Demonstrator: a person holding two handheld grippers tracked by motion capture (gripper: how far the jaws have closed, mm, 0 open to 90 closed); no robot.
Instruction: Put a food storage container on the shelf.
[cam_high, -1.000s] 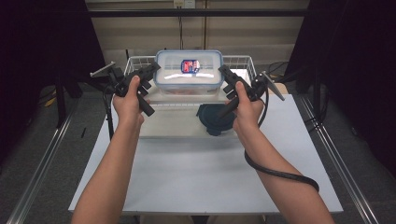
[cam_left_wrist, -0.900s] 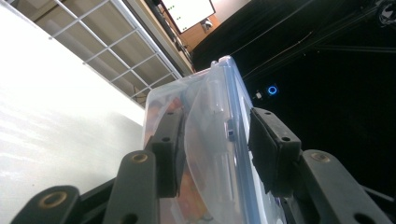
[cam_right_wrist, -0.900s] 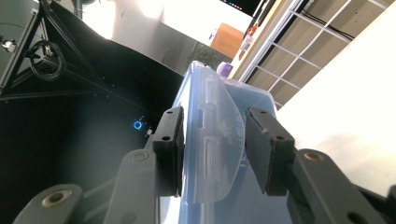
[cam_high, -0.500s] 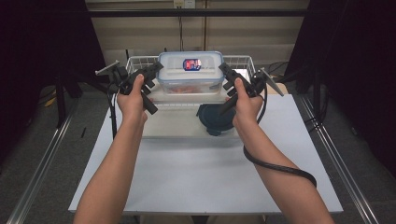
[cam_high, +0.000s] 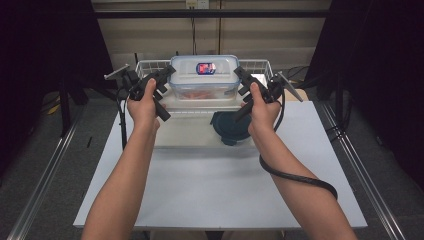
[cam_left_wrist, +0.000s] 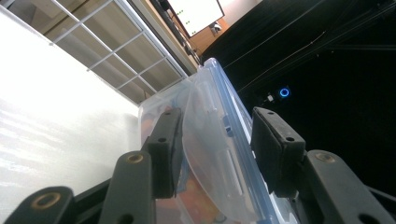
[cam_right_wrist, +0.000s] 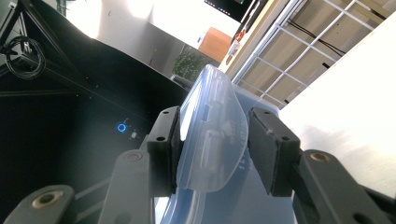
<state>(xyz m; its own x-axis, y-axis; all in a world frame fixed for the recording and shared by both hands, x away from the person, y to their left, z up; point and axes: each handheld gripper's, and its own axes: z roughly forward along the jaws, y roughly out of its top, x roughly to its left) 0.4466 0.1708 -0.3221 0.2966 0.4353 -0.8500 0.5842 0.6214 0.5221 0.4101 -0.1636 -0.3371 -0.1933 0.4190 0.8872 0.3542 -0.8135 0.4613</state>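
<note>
A clear plastic food container (cam_high: 204, 80) with a blue-rimmed lid, a red and blue label and reddish contents is over the near edge of a wire basket (cam_high: 150, 66). My left gripper (cam_high: 169, 76) is shut on the latch flap (cam_left_wrist: 205, 140) at its left end. My right gripper (cam_high: 240, 76) is shut on the latch flap (cam_right_wrist: 215, 140) at the other end. In the left gripper view the jaws (cam_left_wrist: 217, 121) straddle the flap and the lid's edge. The right gripper view shows my jaws (cam_right_wrist: 215, 116) close against both faces of the bent flap. Whether the container rests on anything is hidden.
A dark teal bowl (cam_high: 229, 129) sits on the white table (cam_high: 200, 190) just below my right hand, beside a pale translucent tray (cam_high: 185, 127). A black cable (cam_high: 295, 175) loops off the right forearm. Metal rails run along both table sides.
</note>
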